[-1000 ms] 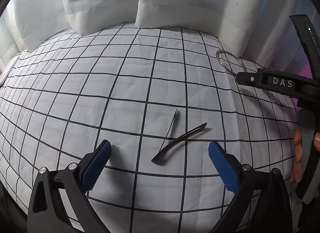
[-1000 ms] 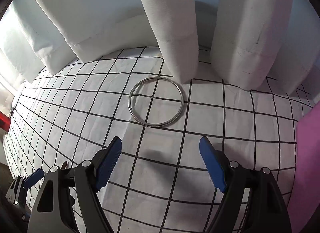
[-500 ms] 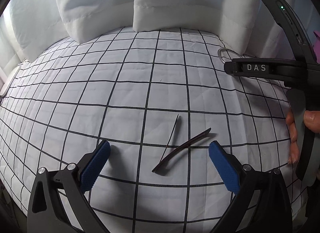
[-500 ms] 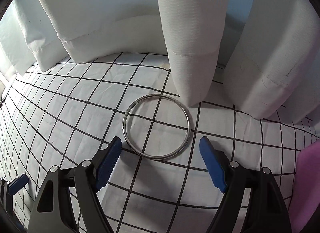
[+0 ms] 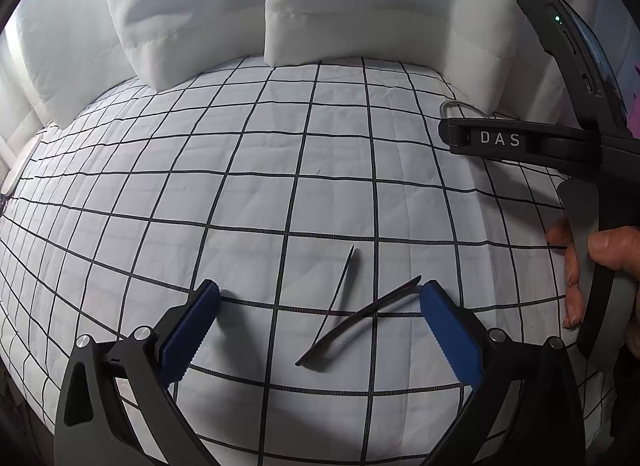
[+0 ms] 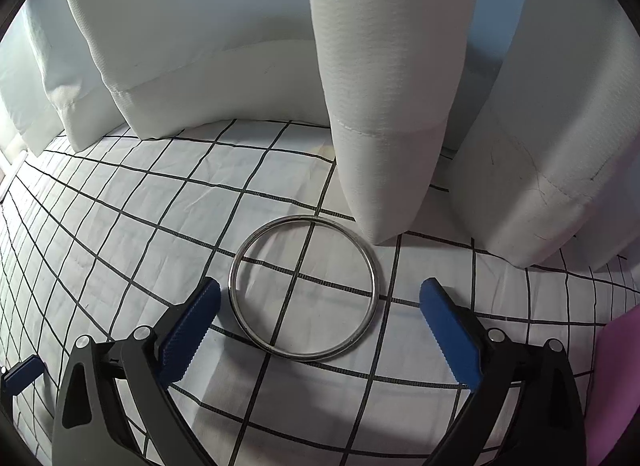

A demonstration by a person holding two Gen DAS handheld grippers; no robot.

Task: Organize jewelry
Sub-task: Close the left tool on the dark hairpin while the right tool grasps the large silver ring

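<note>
A silver bangle [image 6: 304, 288] lies flat on the white checked bedsheet [image 6: 120, 217], partly between the open jaws of my right gripper [image 6: 320, 330], close to a white curtain fold. Only its far edge [image 5: 456, 105] shows in the left wrist view, behind the right gripper's body [image 5: 520, 141]. Two thin dark curved sticks, a straighter one [image 5: 340, 290] and a bent one [image 5: 360, 316], lie on the sheet between the open jaws of my left gripper [image 5: 320, 330]. Neither gripper holds anything.
White curtain folds [image 6: 384, 105] hang down to the sheet at the back. A pink object [image 6: 616, 386] sits at the right edge. A person's hand [image 5: 600, 266] holds the right gripper's handle. The left gripper's fingertip [image 6: 20, 374] shows at lower left.
My right gripper has moved forward and down, so the bangle now lies between its jaws. My left gripper has moved slightly closer to the two dark sticks.
</note>
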